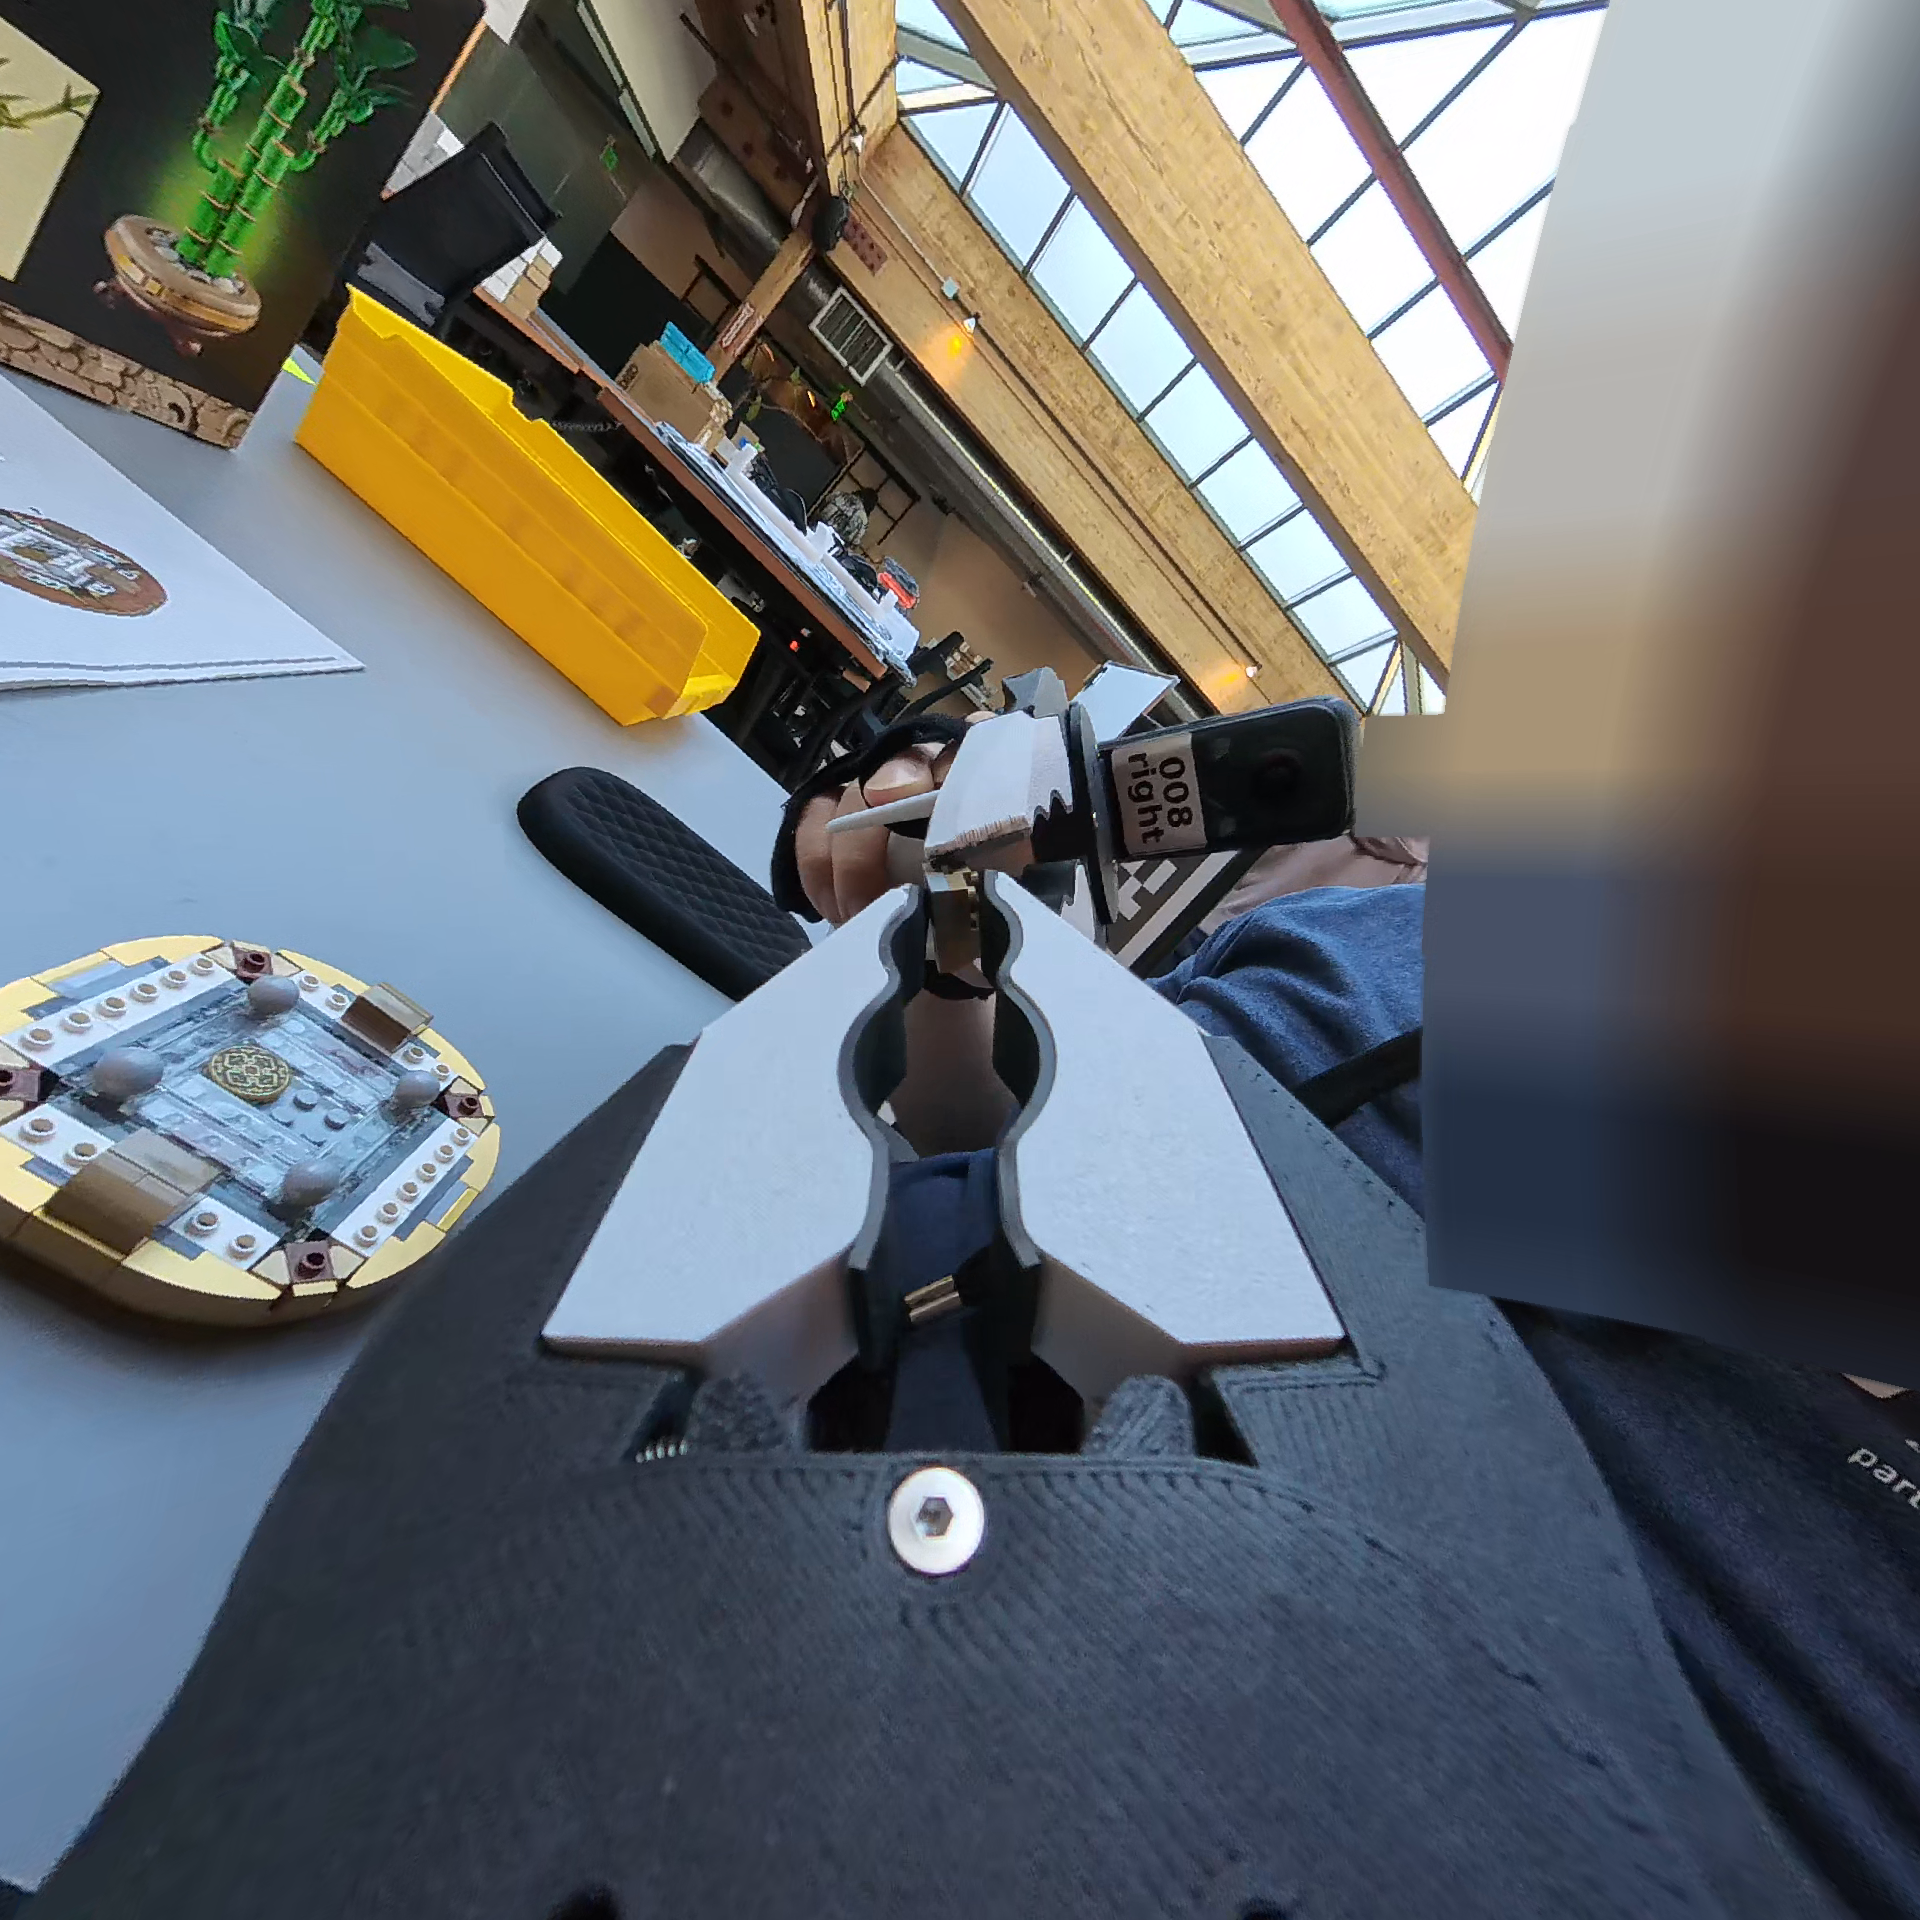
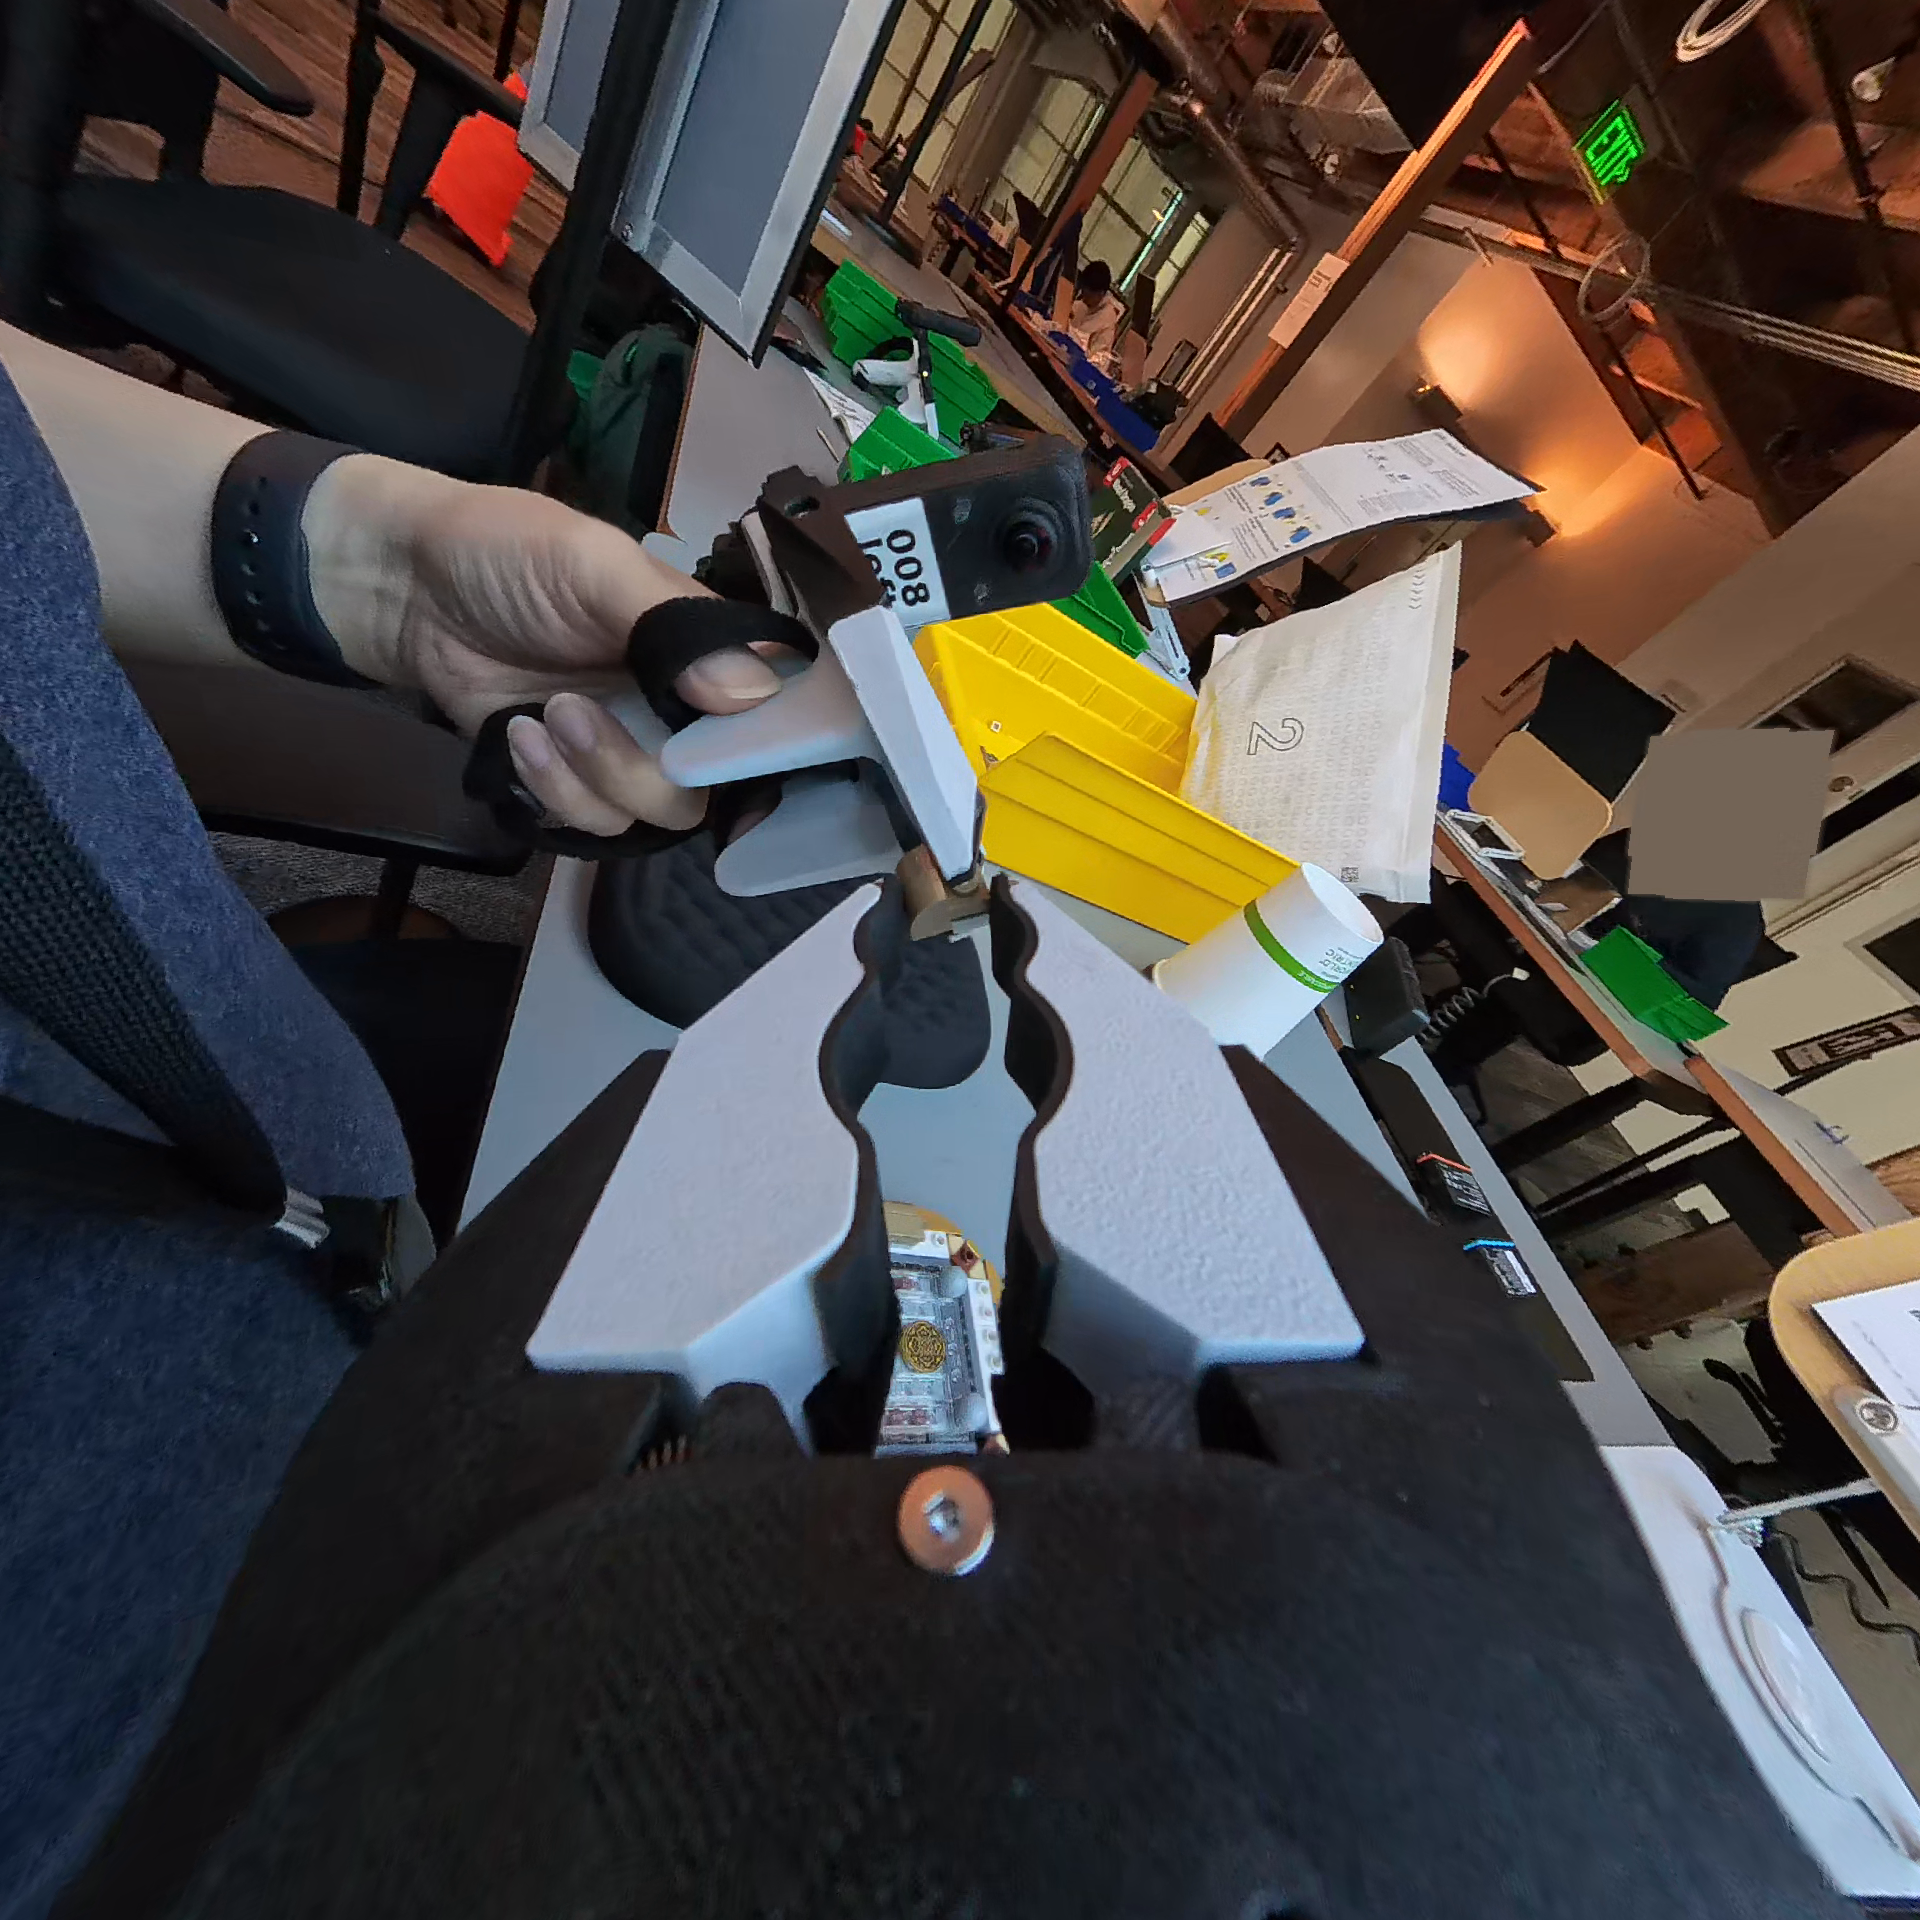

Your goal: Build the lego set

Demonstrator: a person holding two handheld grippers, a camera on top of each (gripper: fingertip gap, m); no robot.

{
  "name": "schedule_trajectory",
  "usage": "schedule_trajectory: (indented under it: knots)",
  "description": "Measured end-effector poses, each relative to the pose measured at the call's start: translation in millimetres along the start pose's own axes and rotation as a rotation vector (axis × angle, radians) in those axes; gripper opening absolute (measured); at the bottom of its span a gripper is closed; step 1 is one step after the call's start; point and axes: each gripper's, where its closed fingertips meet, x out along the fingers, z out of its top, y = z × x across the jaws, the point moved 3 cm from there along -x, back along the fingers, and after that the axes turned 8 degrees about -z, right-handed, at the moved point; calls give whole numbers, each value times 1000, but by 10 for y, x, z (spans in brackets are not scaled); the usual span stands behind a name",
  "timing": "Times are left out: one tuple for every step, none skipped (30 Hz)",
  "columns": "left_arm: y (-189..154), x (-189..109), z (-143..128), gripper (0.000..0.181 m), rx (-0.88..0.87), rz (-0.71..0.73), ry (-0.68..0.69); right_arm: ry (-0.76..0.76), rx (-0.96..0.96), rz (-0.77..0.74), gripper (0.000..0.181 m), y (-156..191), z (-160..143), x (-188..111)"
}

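You've got both grippers lifted off the table [image 1: 436, 810], tips meeting mid-air over a small tan-and-gold piece [image 1: 951, 914]; left gripper [image 1: 951, 909] is nearly closed w/ its tips pinching that piece; in the right wrist view the right gripper [image 2: 940, 899] has its tips at either side of the same piece [image 2: 940, 902], close in, but can't tell if it's truly clamped or just alongside. Your right hand [image 1: 868, 831] and left hand [image 2: 540, 644] each grip a handle, fingers through black straps.

The build [image 1: 223, 1117], a rounded gold-edged base w/ white studded strips, grey balls and a round patterned tile at centre, sits flat on the table, left of the left gripper and apart from it; it also shows through the right gripper's gap in the right wrist view. Yellow bin [image 1: 520, 509] lies beyond it; booklet [image 1: 156, 603] is open to the left; set box [image 1: 208, 197] stands behind; black wrist rest [image 1: 665, 873] is near the table edge; paper cup [image 2: 1273, 956] lies on its side by the bins.
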Motion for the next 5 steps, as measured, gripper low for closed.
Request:
schedule_trajectory:
  knots:
    - [0,-6,-5,8,4,3,6,2,6,7,17,7,-1,2]
    - [-8,-9,-5,7,19,8,14,-1,12,10,17,9,5,3]
    - [-24,-6,-1,7,39,10,17,-15,10,8,17,8,19,-3]
    - [-44,4,6,7,56,7,16,-37,4,1,17,0,40,-16]
    - [-62,16,16,7,77,8,11,-57,8,-5,18,-12,58,-31]
